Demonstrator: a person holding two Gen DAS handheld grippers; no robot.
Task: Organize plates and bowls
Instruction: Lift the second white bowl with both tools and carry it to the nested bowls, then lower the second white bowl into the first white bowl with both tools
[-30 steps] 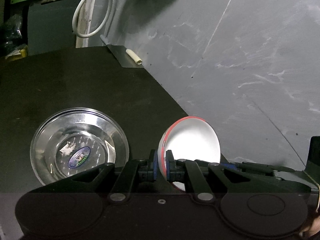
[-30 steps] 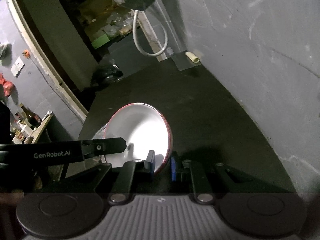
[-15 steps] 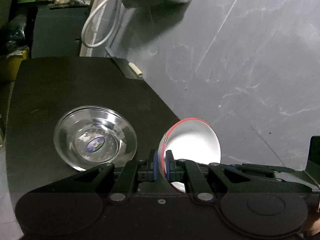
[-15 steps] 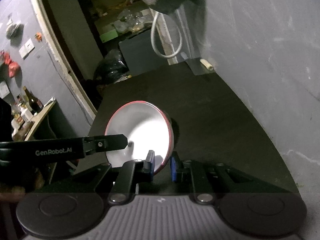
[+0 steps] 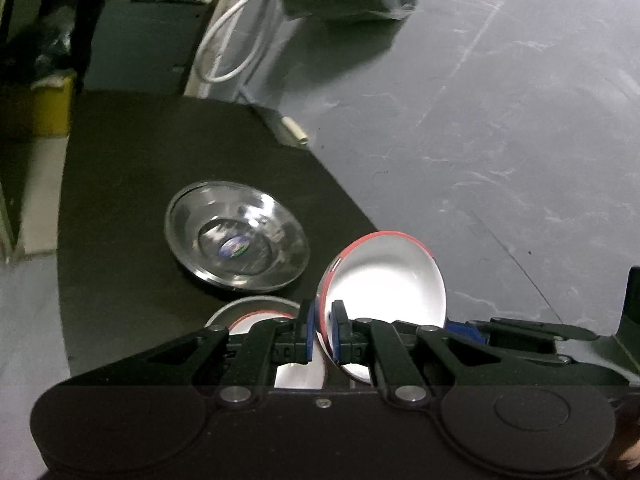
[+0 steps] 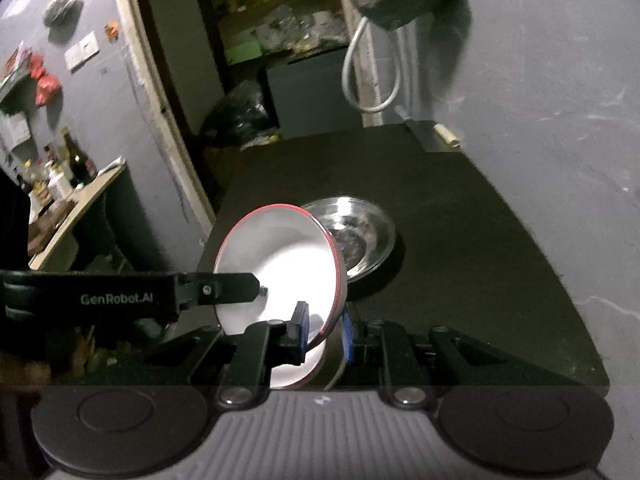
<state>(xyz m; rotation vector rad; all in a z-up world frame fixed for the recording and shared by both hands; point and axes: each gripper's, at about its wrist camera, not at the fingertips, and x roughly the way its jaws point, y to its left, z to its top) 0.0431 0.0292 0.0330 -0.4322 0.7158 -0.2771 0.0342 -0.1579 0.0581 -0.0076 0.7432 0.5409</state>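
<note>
Your left gripper (image 5: pixel 322 334) clamps the red-rimmed white bowl (image 5: pixel 384 276) by its rim; your right gripper (image 6: pixel 326 330), jaws narrow, straddles that rim (image 6: pixel 338 292), contact unclear.

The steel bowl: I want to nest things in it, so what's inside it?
Inside the steel bowl only a small oval sticker shows on the bottom. In the right wrist view the held red-rimmed bowl covers its near-left part.
</note>
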